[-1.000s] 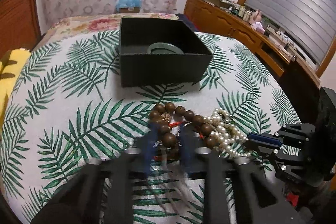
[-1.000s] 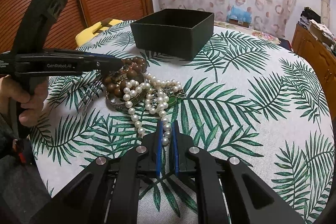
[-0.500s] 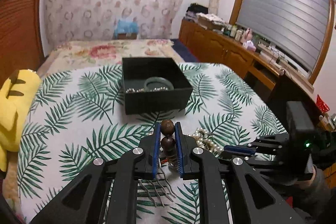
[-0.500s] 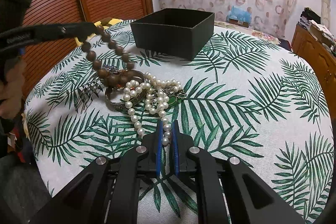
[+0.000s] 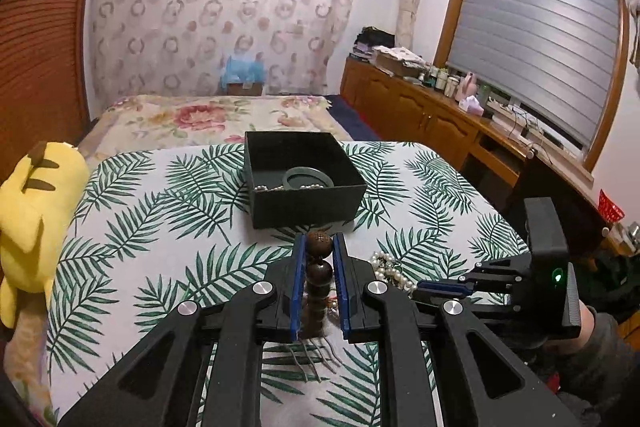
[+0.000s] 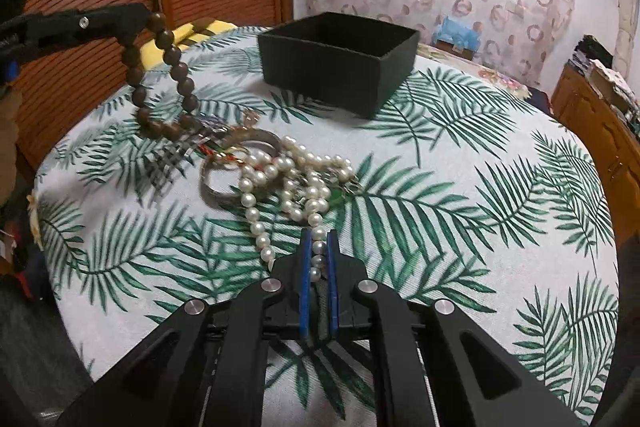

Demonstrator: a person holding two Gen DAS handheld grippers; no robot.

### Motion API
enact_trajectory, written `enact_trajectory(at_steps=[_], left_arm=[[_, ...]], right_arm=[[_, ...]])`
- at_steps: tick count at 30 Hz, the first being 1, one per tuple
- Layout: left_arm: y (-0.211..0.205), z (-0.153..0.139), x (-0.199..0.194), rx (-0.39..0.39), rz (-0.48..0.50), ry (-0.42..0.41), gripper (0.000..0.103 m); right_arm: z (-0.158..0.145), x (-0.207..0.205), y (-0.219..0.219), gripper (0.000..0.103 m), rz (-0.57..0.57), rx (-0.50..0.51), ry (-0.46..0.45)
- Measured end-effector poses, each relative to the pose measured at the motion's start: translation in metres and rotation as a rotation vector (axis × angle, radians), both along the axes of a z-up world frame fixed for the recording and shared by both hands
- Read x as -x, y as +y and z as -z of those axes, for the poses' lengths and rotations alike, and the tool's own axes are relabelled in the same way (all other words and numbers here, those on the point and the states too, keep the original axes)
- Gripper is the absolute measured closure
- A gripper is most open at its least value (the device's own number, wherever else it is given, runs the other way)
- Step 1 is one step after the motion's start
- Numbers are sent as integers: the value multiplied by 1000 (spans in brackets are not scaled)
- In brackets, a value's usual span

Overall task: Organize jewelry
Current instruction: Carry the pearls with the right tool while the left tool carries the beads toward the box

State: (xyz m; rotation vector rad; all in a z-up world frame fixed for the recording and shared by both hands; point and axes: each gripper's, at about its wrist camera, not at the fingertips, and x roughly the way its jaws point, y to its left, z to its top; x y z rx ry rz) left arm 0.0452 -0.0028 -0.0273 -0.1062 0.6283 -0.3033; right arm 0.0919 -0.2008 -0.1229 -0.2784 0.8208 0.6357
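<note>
Left tool (image 5: 319,259) clamps my wood beads (image 6: 160,75), hanging at frame left; right tool (image 6: 319,259) pins pearls (image 6: 288,183) on bench (image 6: 500,219). Advise lifting clear of tangle before carrying to box (image 5: 304,179) upper centre.

Black gripper (image 5: 319,247), blue-lined jaws

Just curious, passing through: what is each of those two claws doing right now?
Left gripper: shut on the wooden bead bracelet, lifted.
Right gripper: shut on the pearl strand.
</note>
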Motion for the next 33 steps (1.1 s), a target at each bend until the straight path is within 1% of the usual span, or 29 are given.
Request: enact_trajectory(at_steps=[4,10,14,22,33], left_arm=[[4,-2,1,4,-5,-7,91],[7,-8,-3,0,-8,-22,91],[9,-13,-6,6,-7,-31,91],[9,-26,-17,4,-5,-54,91],[3,-42,-33,-9,11,-80,91]], right_arm=[[-21,0,1,95,-5,-27,-42],[-69,-2,7,95,-34,-61,-143],[-94,-6,9,95,-43,-74,-197],[-135,-15,10,95,-44,-91,-284],[-178,-22,9,95,-38,-105,-377]])
